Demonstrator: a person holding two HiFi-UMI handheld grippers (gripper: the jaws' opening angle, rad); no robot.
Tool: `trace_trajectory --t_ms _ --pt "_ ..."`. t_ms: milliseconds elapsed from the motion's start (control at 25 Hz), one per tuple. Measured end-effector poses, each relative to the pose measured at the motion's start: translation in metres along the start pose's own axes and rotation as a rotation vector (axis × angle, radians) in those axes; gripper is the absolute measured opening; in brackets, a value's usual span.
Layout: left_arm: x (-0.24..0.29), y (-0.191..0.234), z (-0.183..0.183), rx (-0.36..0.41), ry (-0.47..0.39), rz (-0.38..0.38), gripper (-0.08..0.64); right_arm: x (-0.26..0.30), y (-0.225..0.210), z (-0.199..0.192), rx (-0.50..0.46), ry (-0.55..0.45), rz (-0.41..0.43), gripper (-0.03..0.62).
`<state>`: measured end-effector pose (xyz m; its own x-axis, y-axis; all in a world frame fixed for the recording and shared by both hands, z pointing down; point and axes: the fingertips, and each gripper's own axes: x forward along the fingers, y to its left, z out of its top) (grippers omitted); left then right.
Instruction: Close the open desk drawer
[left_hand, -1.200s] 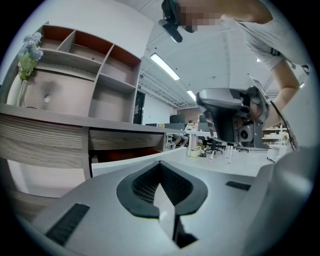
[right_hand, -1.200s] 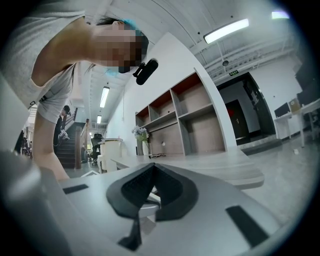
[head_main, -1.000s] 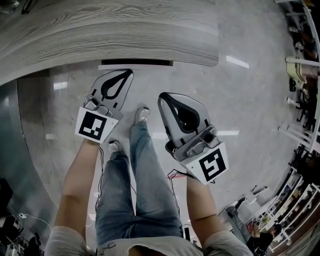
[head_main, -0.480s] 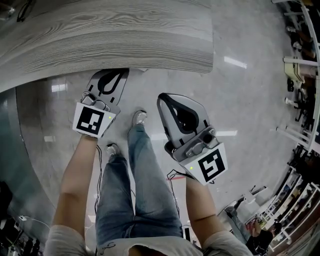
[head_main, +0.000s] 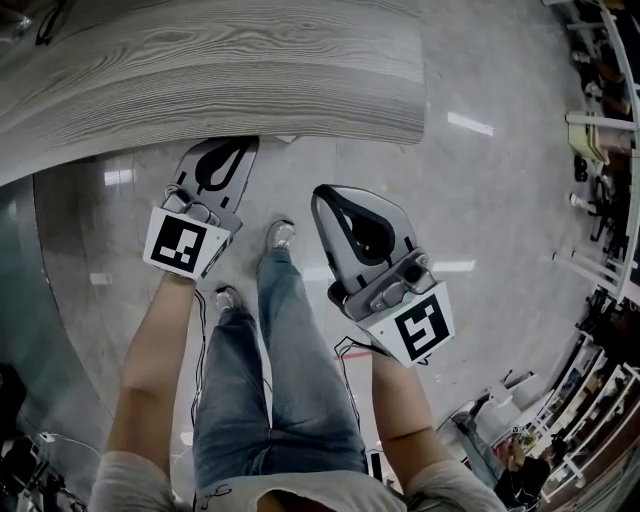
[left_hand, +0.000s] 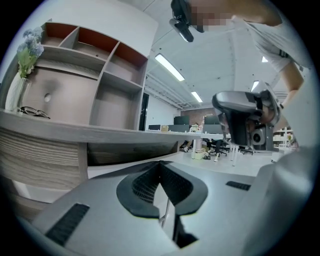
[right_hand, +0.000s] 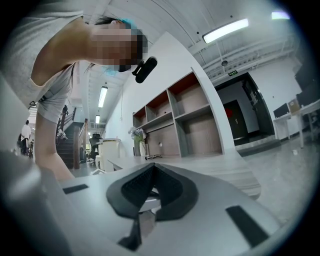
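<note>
The grey wood-grain desk top (head_main: 230, 80) runs across the top of the head view. Of the drawer, only a thin white sliver (head_main: 285, 138) shows under the desk's front edge. My left gripper (head_main: 250, 142) is shut, its tips right at that edge, just left of the sliver; whether they touch it is hidden. In the left gripper view the shut left gripper (left_hand: 160, 163) points at the dark recess (left_hand: 135, 149) under the desk. My right gripper (head_main: 319, 191) is shut on nothing and hangs over the floor, short of the desk. The right gripper (right_hand: 152, 165) faces the desk top (right_hand: 220, 167).
The person's legs (head_main: 280, 370) and shoes stand between the grippers. A shelf unit (left_hand: 95, 95) rises behind the desk, with a vase of flowers (left_hand: 22, 65) and glasses (left_hand: 32, 112) on the desk. Office furniture (head_main: 600, 180) lines the right side.
The drawer's white front with its dark slot stuck out from under the desk a second ago; now it is almost wholly under the edge. My left gripper moved forward with it. The right one barely moved.
</note>
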<state>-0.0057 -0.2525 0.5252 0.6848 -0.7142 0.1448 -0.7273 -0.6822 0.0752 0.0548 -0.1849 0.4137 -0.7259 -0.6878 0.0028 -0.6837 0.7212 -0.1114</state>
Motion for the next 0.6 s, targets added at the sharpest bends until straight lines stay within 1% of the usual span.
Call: trace_trajectory --t_ms 120,360,480,600 --pt "-0.005 -0.014 0.013 -0.005 -0.012 -0.032 0.009 0.001 -0.001 0.007 -0.002 -0.004 0.000 0.008" --pt "-0.027 -0.035 0.047 -0.006 -0.041 -0.057 0.009 0.000 0.005 0.020 0.000 -0.002 0.001 0.008" --pt "-0.046 -0.051 0.074 0.009 -0.051 -0.077 0.009 -0.004 0.019 0.034 -0.025 -0.001 0.010 0.008" --pt "-0.068 -0.068 0.111 0.025 -0.068 -0.102 0.009 -0.008 0.037 0.056 -0.030 0.003 0.019 0.008"
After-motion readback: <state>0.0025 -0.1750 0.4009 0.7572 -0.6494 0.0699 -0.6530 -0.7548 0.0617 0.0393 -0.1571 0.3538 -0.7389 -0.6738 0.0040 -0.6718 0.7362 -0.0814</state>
